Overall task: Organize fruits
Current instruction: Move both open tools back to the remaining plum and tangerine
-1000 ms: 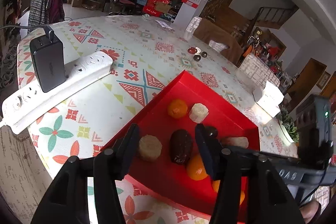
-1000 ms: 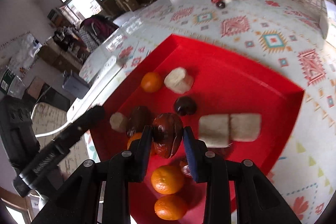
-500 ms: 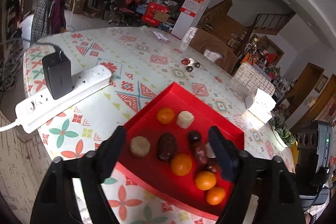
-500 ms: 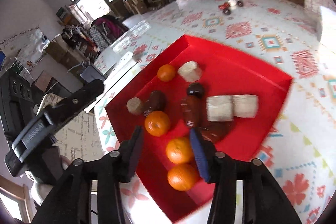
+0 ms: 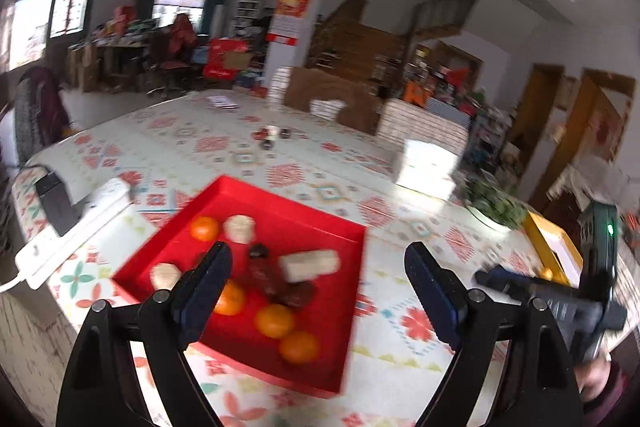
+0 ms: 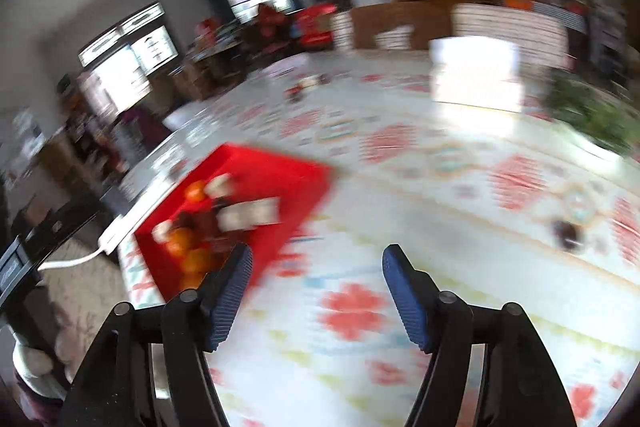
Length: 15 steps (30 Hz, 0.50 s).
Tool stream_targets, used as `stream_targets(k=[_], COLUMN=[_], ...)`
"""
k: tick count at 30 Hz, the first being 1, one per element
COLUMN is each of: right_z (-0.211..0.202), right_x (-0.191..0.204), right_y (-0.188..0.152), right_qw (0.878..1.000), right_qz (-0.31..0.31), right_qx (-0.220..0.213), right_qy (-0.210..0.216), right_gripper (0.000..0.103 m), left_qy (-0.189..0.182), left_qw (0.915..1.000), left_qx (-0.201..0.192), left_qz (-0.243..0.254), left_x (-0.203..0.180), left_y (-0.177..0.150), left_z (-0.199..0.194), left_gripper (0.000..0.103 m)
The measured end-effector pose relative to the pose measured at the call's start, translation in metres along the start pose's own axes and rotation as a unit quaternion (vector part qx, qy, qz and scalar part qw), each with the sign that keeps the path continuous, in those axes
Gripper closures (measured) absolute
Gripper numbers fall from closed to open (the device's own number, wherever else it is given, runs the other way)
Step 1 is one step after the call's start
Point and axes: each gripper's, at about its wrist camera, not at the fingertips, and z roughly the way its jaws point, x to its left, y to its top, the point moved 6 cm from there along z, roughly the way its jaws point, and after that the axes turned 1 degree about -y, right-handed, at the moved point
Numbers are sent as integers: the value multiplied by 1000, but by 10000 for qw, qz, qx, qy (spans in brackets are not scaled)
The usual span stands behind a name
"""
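A red tray (image 5: 338, 227) (image 6: 288, 167) lies on the patterned tablecloth and holds several oranges (image 5: 275, 319), dark brown dates (image 5: 296, 293), pale round pieces (image 5: 239, 228) and a pale block (image 5: 309, 263). My left gripper (image 5: 316, 277) hangs above the tray's near side, its jaws still opening, nothing between them. My right gripper (image 6: 316, 281) is over bare cloth to the right of the tray, its jaws opening too and empty. A small dark fruit (image 6: 565, 231) lies alone on the cloth at right. The right wrist view is blurred.
A white power strip (image 5: 76, 227) with a black charger (image 5: 56, 201) lies left of the tray. Farther back are small red and dark items (image 5: 274, 135), a white box (image 5: 428, 163), a green plant (image 5: 494, 203) and a yellow box (image 5: 554, 247).
Both grippers let go of dark fruits in the tray, opened wide and drew back and up. The right one swung off to the right of the tray.
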Motion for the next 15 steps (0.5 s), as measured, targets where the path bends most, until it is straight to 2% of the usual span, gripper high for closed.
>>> stream_targets(k=[3, 7, 10, 15], right_z=[-40, -115, -148, -140], right_x=[-73, -185, -234, -268], right_y=[6, 7, 1, -2], right_qw=[9967, 9773, 9643, 9547], right_qz=[625, 1566, 1879, 2083], right_qx=[-216, -644, -762, -659], right_qy=[-481, -1271, -1703, -2018], right_gripper=[31, 30, 30, 31], left_qy=[-239, -581, -748, -835], left_qw=[9995, 9972, 9946, 9918], left_qx=[104, 417, 650, 829], left_qz=[164, 229, 318, 501], left_x=[-26, -53, -74, -92], left_y=[-8, -22, -33, -45], left_z=[5, 25, 39, 46], left_gripper=[16, 16, 16, 16])
